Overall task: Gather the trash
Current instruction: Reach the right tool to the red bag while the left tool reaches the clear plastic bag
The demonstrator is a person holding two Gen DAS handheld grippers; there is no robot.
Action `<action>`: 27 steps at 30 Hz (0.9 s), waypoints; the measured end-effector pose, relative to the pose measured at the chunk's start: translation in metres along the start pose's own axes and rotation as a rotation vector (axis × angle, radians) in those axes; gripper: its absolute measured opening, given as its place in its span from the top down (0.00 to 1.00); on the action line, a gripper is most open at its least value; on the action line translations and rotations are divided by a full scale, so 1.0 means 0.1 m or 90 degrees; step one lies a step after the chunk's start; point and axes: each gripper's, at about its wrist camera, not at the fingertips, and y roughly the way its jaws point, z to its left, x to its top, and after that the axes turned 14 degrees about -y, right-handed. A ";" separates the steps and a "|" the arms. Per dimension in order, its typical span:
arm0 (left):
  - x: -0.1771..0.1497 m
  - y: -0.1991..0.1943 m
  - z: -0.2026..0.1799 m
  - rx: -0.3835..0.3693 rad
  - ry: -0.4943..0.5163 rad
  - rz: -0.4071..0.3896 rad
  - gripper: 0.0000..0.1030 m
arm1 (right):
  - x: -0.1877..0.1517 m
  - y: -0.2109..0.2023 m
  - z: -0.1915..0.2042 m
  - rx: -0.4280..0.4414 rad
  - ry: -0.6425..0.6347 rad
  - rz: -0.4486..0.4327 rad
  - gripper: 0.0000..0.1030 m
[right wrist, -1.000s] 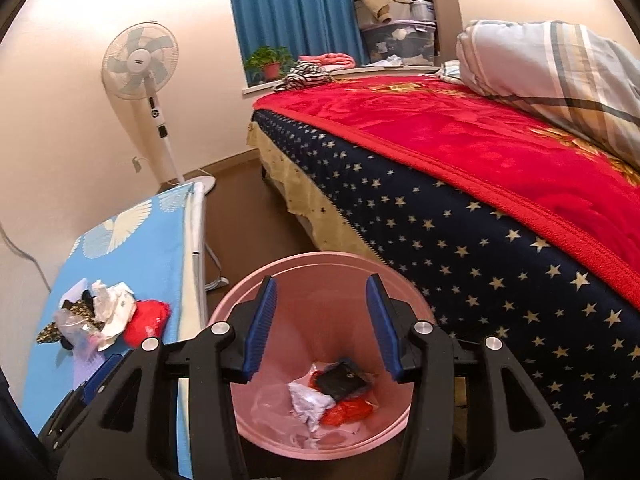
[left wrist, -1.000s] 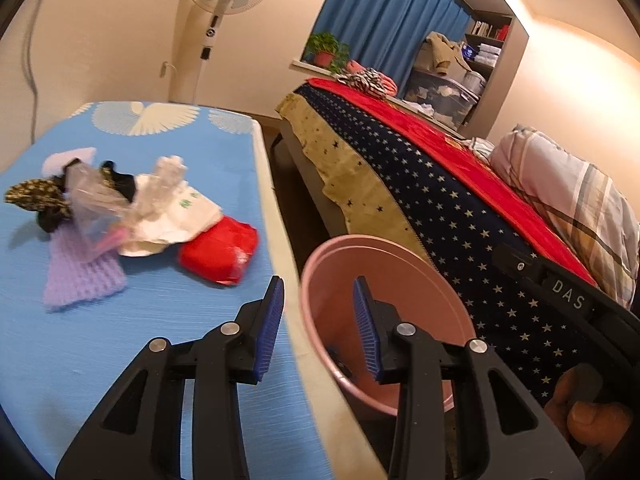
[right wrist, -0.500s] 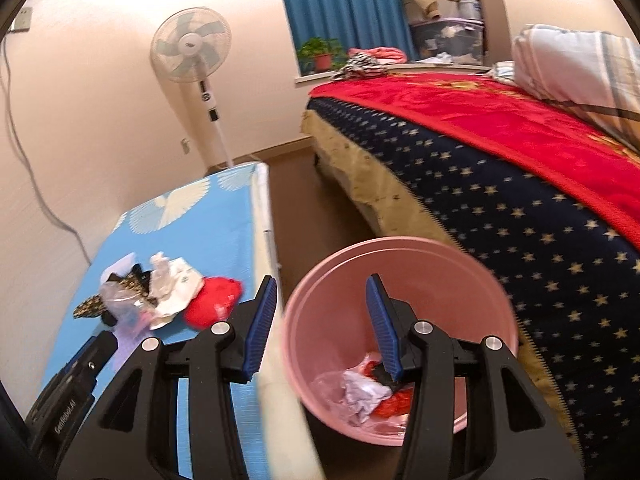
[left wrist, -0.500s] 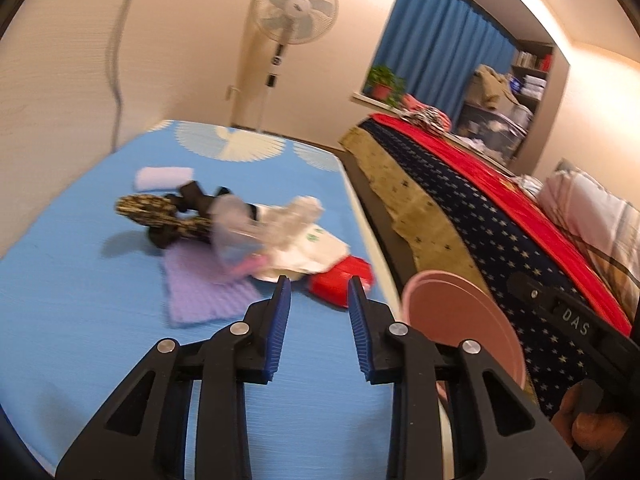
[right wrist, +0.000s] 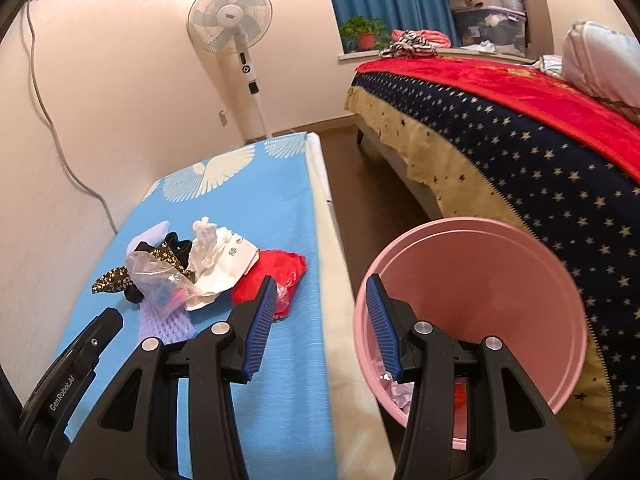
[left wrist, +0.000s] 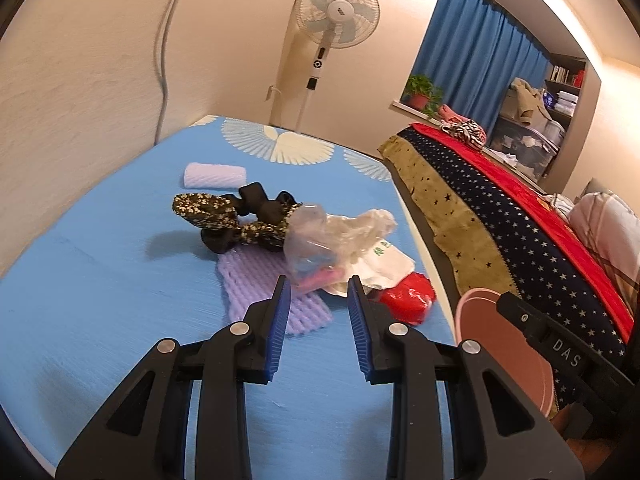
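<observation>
1. Left hand-held gripper (left wrist: 316, 300) hangs open and empty over the blue bench (left wrist: 100, 300), just short of the trash pile (left wrist: 320, 240).
2. Right hand-held gripper (right wrist: 322, 312), open and empty, straddles the bench edge and the pink bin (right wrist: 480, 264) to the right.

Black claw (left wrist: 316, 292), blue ribbed pads (left wrist: 280, 320)

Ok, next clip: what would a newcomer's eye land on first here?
Probably the pile of trash on the blue mat: a clear plastic bag and a red wrapper lie just beyond the open left gripper. Then the pink bin between mat and bed.
</observation>
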 end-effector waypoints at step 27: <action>0.43 0.48 0.16 -0.006 -0.043 0.015 0.60 | 0.10 1.08 0.58 0.012 -0.126 0.144 0.19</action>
